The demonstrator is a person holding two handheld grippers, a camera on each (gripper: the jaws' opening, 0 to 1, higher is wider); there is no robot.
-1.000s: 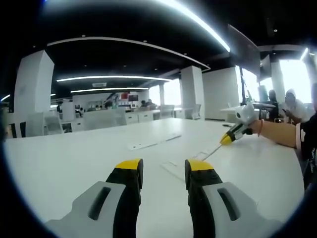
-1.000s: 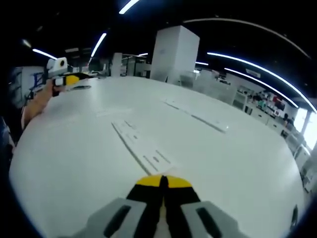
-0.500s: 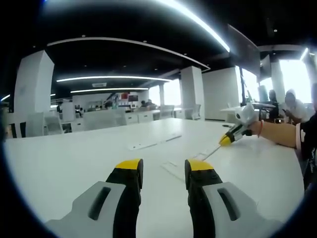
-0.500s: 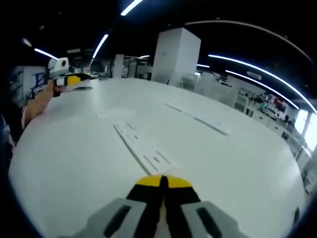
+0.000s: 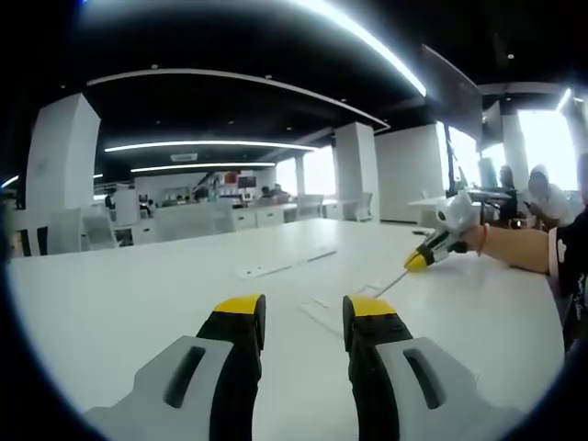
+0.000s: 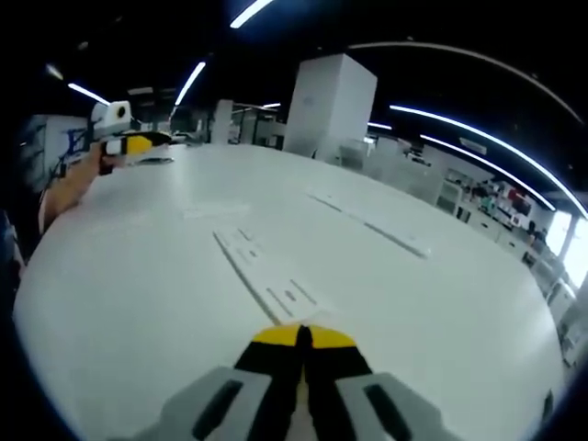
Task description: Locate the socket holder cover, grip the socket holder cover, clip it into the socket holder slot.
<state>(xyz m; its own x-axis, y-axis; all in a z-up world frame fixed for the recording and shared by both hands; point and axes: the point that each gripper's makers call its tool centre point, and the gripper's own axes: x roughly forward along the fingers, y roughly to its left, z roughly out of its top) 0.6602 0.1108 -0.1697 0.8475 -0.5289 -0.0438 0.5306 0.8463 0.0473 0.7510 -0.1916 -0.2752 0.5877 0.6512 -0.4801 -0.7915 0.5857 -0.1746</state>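
A white slotted strip, the socket holder cover [image 6: 266, 276], runs away from my right gripper [image 6: 299, 333], whose jaws are shut on its near end. In the left gripper view the same gripper [image 5: 420, 261] comes in from the right, held by a hand, with the cover [image 5: 390, 283] slanting down to the table. A longer white strip, the socket holder [image 5: 280, 266], lies flat farther back on the table and also appears in the right gripper view [image 6: 372, 227]. My left gripper [image 5: 303, 312] hovers low over the table, open, with nothing between its fingers. It shows at far left [image 6: 129, 145].
The white table [image 5: 119, 303] is wide and bare around the strips. A person's forearm [image 5: 519, 248] reaches in from the right edge. Office desks, chairs and white pillars stand well behind, with people seated at the far right.
The right gripper view has shifted very slightly. Nothing on the table has moved, and both grippers keep their states.
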